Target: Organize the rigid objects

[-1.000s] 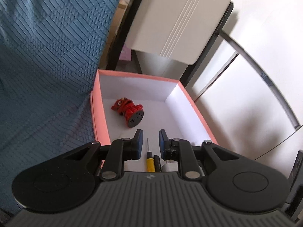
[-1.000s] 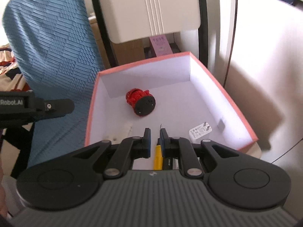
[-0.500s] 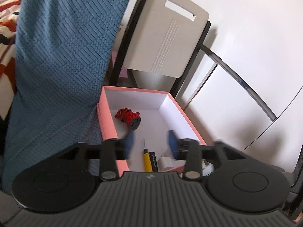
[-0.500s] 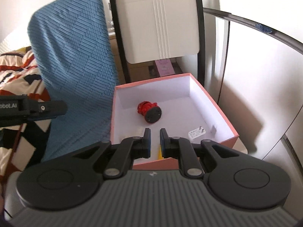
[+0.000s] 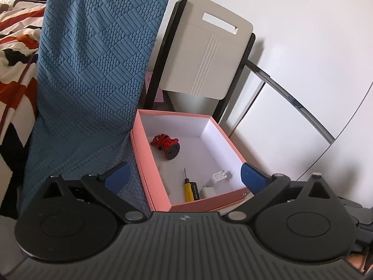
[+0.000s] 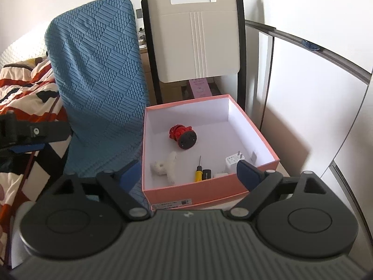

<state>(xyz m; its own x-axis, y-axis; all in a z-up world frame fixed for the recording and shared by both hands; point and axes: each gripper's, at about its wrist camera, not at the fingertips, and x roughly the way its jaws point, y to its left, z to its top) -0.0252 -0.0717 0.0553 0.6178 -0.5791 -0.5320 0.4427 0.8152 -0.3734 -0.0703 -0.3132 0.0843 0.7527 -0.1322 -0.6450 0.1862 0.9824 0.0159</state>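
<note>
A pink box [image 5: 149, 175] with a white inside holds a red toy with a black round base [image 5: 166, 143], a yellow screwdriver [image 5: 187, 185], a small black block and white plug adapters [image 5: 218, 176]. In the right wrist view the same box [image 6: 209, 189] also shows a white fuzzy clip [image 6: 166, 166], the red toy [image 6: 183, 135], the screwdriver [image 6: 198, 171] and an adapter [image 6: 234, 162]. My left gripper [image 5: 184, 175] is open and empty, above the box's near edge. My right gripper [image 6: 188, 172] is open and empty, in front of the box.
A blue quilted cover [image 5: 93, 70] drapes a chair left of the box. A white folding chair [image 5: 205, 53] stands behind it. A patterned blanket [image 6: 25, 86] lies at the left. White cabinet doors [image 5: 303, 93] are at the right. The left gripper's side [image 6: 30, 135] shows at the left.
Both grippers have pulled back and up from the box. Both have opened wide from nearly shut. The screwdriver lies in the box.
</note>
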